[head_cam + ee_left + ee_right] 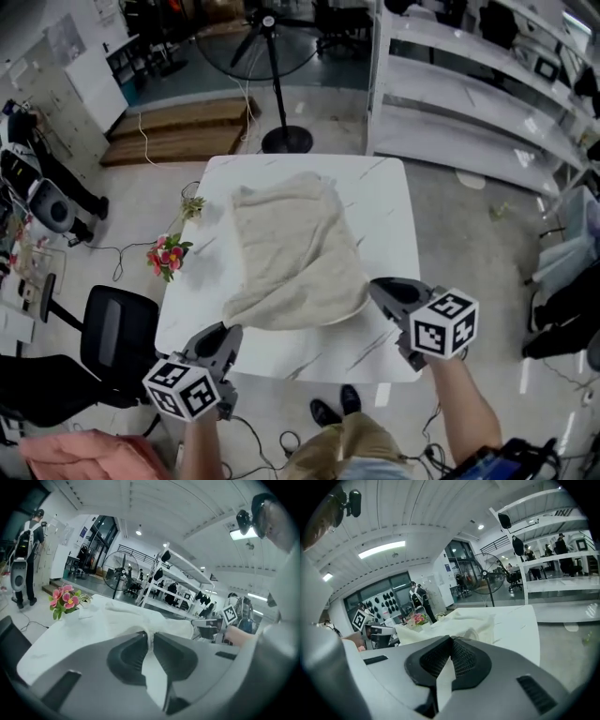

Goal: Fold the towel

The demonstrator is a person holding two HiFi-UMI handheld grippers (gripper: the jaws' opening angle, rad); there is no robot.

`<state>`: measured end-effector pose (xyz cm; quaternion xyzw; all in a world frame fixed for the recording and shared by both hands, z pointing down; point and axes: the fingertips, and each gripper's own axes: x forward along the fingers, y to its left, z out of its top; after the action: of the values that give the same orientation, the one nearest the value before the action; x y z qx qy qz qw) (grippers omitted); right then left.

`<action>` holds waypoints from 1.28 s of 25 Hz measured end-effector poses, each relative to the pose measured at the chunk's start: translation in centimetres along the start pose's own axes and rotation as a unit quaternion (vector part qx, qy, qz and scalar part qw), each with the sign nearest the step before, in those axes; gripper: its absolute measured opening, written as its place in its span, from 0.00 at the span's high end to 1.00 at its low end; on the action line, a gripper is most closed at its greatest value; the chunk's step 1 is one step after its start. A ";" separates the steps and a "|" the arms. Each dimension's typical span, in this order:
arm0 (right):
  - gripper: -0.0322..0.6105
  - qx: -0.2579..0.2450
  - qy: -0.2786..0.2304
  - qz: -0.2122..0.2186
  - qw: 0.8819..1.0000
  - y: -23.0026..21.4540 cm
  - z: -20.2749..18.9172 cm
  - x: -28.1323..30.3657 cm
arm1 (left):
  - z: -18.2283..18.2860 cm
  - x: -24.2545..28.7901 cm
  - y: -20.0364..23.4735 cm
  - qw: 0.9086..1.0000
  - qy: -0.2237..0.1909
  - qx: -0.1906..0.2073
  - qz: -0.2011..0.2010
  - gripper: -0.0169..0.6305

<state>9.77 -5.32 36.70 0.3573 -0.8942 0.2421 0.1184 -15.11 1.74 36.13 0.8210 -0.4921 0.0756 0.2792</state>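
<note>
A cream towel lies rumpled on the white marble table, and its near edge is lifted off the top. My left gripper is shut on the towel's near left corner. In the left gripper view a fold of the towel runs into the closed left gripper. My right gripper is at the near right corner, jaws closed. In the right gripper view the towel bunches just past the tips of the right gripper, and the pinched edge itself is barely visible.
A small pot of pink flowers stands at the table's left edge. A black chair is by the near left corner. A standing fan is beyond the far edge, and white shelving runs along the right.
</note>
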 end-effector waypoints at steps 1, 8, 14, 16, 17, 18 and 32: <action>0.93 0.002 -0.005 0.001 1.000 0.6 0.0 -1.1 | 0.0 -0.9 -0.9 1.000 -0.003 -0.009 -0.005 0.91; 0.93 -0.023 -0.007 -0.003 1.000 2.7 -2.7 -7.0 | -4.4 -4.5 -5.7 0.999 -0.006 -0.040 -0.027 0.91; 0.87 -0.029 0.060 0.016 0.998 3.2 -10.9 -5.8 | -7.4 -5.3 -5.4 0.999 -0.012 -0.044 -0.017 0.91; 0.80 -0.006 0.080 0.026 0.996 3.2 -13.4 -4.5 | -7.7 -5.1 -5.4 0.999 -0.009 -0.045 -0.016 0.91; 0.77 0.002 0.088 0.027 0.996 3.1 -14.4 -3.8 | -7.8 -5.0 -5.5 0.999 -0.006 -0.047 -0.015 0.91; 0.75 0.006 0.097 0.026 0.995 2.9 -15.3 -3.2 | -7.9 -4.8 -5.5 0.999 -0.005 -0.048 -0.015 0.91; 0.74 -0.020 0.216 -0.022 0.976 1.5 -18.4 3.1 | -8.2 -3.7 -4.6 0.998 0.005 -0.057 -0.021 0.91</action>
<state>7.23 3.35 53.03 0.3141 -0.8442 0.2930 0.3207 -11.82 10.57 39.76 0.8134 -0.4772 0.0454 0.3294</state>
